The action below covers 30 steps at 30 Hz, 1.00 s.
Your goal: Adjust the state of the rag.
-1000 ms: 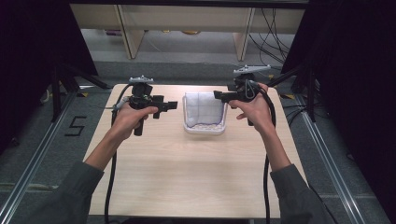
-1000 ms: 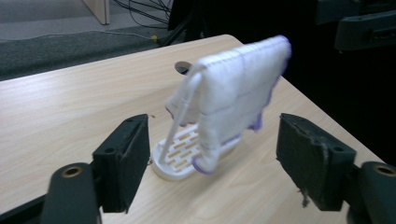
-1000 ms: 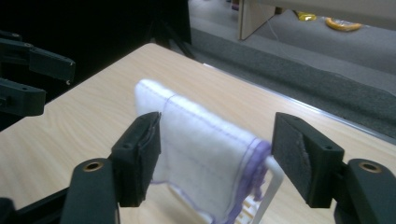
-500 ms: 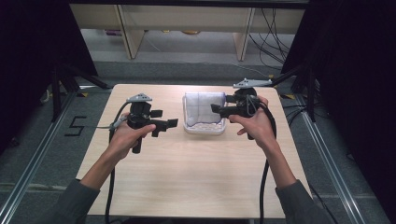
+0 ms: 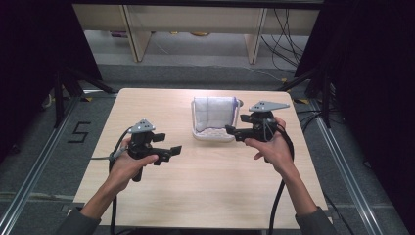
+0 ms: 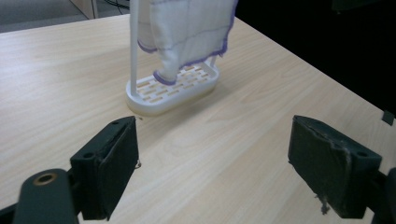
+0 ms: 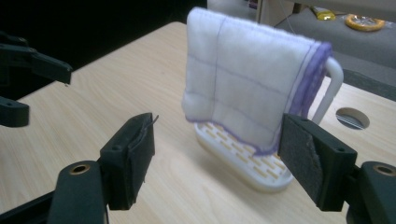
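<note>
A white cloth (image 5: 214,111) with purple edging hangs over a white rack (image 5: 211,135) with a slotted base, at the far middle of the wooden table (image 5: 205,196). My left gripper (image 5: 169,145) hovers over the table left of the rack and points at it; its jaws have just been opening and stand open with nothing between them. My right gripper (image 5: 232,132) is close to the rack's right side, its jaws also just opened and empty. The left gripper view has the open gripper (image 6: 212,172) facing the rack (image 6: 173,88) and cloth (image 6: 187,28). The right gripper view has the gripper (image 7: 215,163) near the cloth (image 7: 238,79).
Dark curtains flank the table on both sides. Beyond its far edge are floor cables (image 5: 288,29) and wooden furniture legs (image 5: 132,34). A round hole (image 7: 352,117) sits in the tabletop behind the rack. The other gripper (image 7: 28,70) is at the left edge of the right gripper view.
Both hands have come down and toward the near edge of the table. The left gripper has drifted away from the rack; the right one has sunk beside its right side.
</note>
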Tool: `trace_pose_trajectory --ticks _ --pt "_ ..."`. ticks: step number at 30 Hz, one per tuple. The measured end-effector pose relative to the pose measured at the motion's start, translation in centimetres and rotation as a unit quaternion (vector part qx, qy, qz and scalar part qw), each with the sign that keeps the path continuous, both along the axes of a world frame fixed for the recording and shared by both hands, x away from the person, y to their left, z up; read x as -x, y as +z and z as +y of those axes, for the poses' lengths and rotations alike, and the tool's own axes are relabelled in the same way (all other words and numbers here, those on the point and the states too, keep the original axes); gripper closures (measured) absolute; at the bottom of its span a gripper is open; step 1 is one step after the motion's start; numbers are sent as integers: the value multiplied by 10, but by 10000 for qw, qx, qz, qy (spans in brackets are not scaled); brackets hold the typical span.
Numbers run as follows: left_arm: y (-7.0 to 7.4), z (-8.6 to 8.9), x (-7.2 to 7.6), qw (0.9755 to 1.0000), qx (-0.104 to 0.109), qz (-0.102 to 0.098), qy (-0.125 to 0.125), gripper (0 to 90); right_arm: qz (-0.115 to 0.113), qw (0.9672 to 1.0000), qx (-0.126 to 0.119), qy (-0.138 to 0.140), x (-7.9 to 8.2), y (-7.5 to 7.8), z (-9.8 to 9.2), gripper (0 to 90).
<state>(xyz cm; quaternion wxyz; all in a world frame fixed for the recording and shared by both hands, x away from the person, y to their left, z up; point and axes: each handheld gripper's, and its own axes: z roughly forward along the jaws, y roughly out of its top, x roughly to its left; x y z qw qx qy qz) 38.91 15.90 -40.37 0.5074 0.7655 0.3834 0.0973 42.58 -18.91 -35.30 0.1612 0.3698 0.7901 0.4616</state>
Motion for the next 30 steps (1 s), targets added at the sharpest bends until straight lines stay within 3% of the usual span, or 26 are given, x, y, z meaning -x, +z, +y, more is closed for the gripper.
trace_pose_trajectory --ticks 3,4,5,6,10,11,14,15,17,22,25,28,30 --pt "-9 -1 11 10000 -22 -10 -75 160 -116 9999 108 -20 7 -10 -3 281" --pt "-12 -1 14 9999 -44 -37 -96 160 -93 9999 128 -6 10 -13 -5 281" --pt "-15 -1 17 9999 -90 -13 -128 158 79 9999 65 -60 14 -16 -5 281" --pt "-18 -1 20 9999 -99 -34 -128 157 -39 10000 76 -14 14 -20 -6 281" --pt "-27 1 28 9998 -100 -20 -145 156 62 9999 62 -51 22 -29 -10 281" --pt "-29 2 29 9998 -104 -12 -146 157 -52 9999 109 -7 22 -30 -12 281" --pt "-34 4 32 9999 -116 3 -124 156 -16 10000 68 2 26 -33 -12 281" --pt "-37 4 32 9999 -84 -14 -138 156 -78 10000 59 1 28 -36 -11 281" --pt "-42 5 38 9998 -177 -30 -128 156 -6 10000 84 53 34 -40 -9 281" --pt "-52 7 47 9997 -109 -54 -190 155 74 9999 101 96 44 -47 -5 280" --pt "-60 8 53 9996 -196 -95 -180 155 5 9997 138 187 47 -54 -3 279" --pt "-69 10 61 9991 -361 -89 -225 155 140 9995 82 265 53 -68 2 280" --pt "-72 11 62 9991 -352 -102 -222 155 166 9994 95 285 54 -71 3 280"
